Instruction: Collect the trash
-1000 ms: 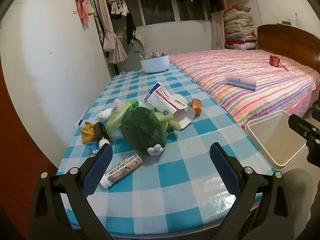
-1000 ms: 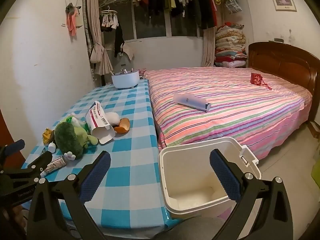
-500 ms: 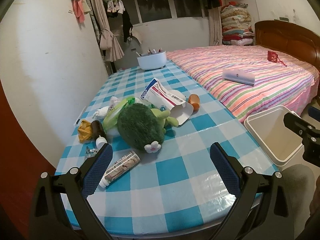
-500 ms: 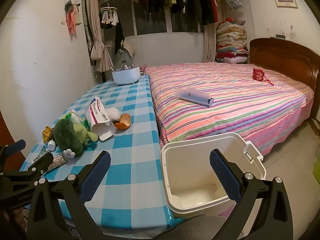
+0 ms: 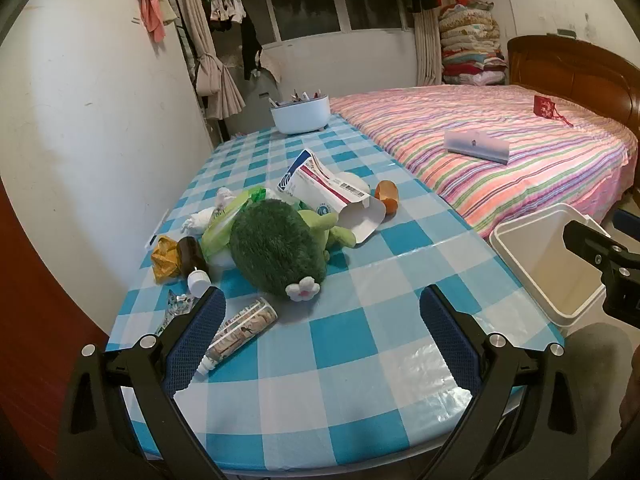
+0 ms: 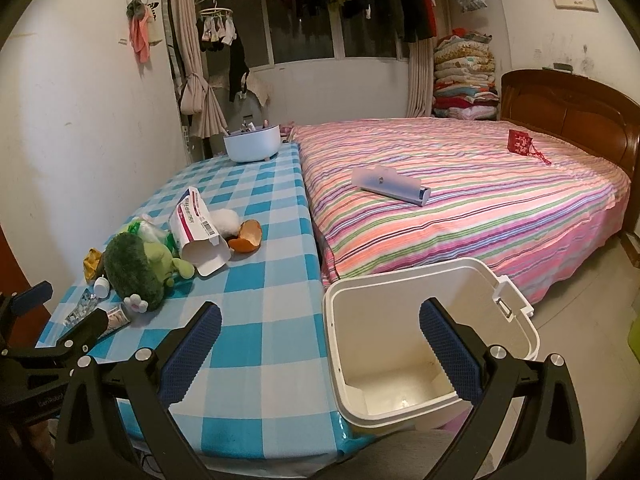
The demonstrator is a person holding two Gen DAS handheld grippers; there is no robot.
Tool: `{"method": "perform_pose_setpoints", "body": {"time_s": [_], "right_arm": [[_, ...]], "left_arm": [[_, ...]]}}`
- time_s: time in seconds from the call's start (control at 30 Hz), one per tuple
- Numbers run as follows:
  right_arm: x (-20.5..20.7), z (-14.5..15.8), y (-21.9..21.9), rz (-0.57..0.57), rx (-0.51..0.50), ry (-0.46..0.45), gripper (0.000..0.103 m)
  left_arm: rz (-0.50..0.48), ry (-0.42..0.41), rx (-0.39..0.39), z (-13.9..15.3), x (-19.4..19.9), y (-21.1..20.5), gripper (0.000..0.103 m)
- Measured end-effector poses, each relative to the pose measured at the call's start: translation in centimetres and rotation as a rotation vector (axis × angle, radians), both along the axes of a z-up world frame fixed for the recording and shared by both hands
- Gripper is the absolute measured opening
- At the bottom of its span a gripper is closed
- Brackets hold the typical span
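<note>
Two grippers: both are held with jaws spread wide and nothing between the pads.
Left gripper (image 5: 320, 338): it is held over the near end of the checked table (image 5: 360, 340); its left pad lies just beside a printed tube (image 5: 240, 330), though contact cannot be judged.
Right gripper (image 6: 320, 350): it is held above the gap between the table's edge and the white bin (image 6: 516, 334) — the right pad is seen over the bin's open mouth.
Trash on the table: a torn white-and-red carton (image 5: 332, 196) is lying on its side, with an orange peel (image 5: 387, 195) just beside its open end; a crumpled yellow wrapper (image 5: 164, 258), a brown bottle (image 5: 192, 256) and a white cap (image 5: 199, 280) are grouped near the left edge.
Plush toy (image 5: 276, 252): green, lying amid the litter — it is touching the carton.
Bin: it is standing on the floor, beside the table's right edge and the striped bed (image 6: 460, 200); its inside appears bare.
Far end: a white bowl (image 5: 300, 114) of small items is set there.
</note>
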State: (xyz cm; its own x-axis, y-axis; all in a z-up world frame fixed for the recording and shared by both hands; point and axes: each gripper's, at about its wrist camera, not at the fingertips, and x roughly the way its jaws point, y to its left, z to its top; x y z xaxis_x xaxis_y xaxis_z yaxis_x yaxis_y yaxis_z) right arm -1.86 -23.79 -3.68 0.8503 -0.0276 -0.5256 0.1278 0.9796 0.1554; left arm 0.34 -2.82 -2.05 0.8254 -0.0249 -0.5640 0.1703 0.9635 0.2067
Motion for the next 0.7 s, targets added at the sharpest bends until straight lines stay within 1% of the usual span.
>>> {"method": "perform_pose_setpoints", "body": {"time_s": [0.43,0.7], "right_arm": [[0.1,-0.2,0.3,0.009,0.007,-0.001,0.097],[-0.8,0.3,0.4,0.023,0.008,-0.022,0.097]], "left_arm": [[0.002,-0.001,0.008,-0.1,-0.2,0.0,0.096],[0.024,-0.018,0.004,0.5,-1.4,0.4,0.096]]}}
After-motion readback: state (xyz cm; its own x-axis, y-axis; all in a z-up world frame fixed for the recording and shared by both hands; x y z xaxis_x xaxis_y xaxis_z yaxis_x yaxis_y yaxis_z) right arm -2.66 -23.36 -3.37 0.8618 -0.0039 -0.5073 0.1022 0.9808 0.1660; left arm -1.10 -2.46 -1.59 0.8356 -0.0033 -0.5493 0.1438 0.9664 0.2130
